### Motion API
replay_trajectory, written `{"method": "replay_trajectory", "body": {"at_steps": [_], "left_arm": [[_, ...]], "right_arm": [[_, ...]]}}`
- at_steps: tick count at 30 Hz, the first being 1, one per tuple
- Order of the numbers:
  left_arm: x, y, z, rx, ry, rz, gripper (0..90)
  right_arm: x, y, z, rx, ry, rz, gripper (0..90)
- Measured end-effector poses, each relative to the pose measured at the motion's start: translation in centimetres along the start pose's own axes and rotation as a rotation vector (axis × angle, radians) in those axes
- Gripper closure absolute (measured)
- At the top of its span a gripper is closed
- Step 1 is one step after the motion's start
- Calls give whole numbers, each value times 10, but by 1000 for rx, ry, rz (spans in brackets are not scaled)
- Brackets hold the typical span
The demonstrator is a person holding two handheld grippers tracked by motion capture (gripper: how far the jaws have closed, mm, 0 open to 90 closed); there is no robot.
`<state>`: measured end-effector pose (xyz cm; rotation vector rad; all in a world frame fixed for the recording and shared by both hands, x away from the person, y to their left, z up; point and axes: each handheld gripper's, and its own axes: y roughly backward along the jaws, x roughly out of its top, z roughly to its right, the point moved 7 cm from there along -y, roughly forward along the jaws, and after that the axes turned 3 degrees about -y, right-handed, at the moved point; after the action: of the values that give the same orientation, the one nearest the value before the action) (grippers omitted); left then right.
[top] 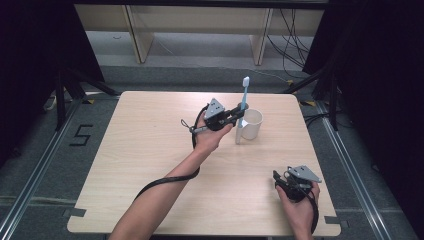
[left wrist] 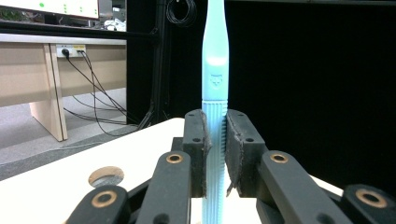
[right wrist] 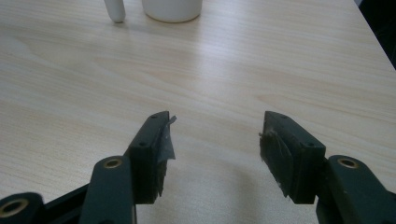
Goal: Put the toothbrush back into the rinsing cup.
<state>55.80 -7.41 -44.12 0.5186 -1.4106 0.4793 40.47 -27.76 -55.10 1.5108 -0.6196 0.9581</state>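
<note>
A light blue toothbrush [top: 244, 102] stands upright with its handle end on the table, just left of a white mug [top: 249, 124]. My left gripper [top: 239, 113] is shut on its ribbed handle. In the left gripper view both pads press the toothbrush [left wrist: 215, 93] from either side, and its head runs out of the top of the picture. My right gripper [top: 280, 176] rests low near the table's front right corner, open with nothing between its fingers. In the right gripper view it [right wrist: 215, 135] faces the mug's base [right wrist: 172, 10] and the toothbrush's handle end [right wrist: 115, 11] far ahead.
The wooden table [top: 150, 150] has a bare stretch to the left and in the middle. A black cable [top: 165, 182] trails along the left forearm. Beyond the far edge stand wooden furniture legs [top: 137, 35] and loose cables [top: 295, 45] on the floor.
</note>
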Motion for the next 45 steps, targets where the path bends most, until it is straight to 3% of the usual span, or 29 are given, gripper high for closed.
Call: {"method": "replay_trajectory", "body": {"at_steps": [1,2,3,12,32,33,45], "left_arm": [[0,-1,0,1,1,1,785],[-1,-1,0,0,0,-2,784],[-1,-2,0,0,-1,-5,784],[-6,-4,-2,6,0,-16,783],[-15,-6,-4,12,0,-37,783],[-16,-6,-3,12,2,-39,783],[-23,-6,-2,9,-5,-52,783]], "right_arm": [[0,0,-1,1,-6,-1,436],[-2,2,-5,6,-68,-21,436],[-1,0,-3,11,-38,-8,436],[-2,1,-4,14,-52,-16,436],[-1,1,-3,12,-41,-10,436],[-1,0,-1,15,-16,-3,436],[-1,0,-2,14,-22,-5,436]]}}
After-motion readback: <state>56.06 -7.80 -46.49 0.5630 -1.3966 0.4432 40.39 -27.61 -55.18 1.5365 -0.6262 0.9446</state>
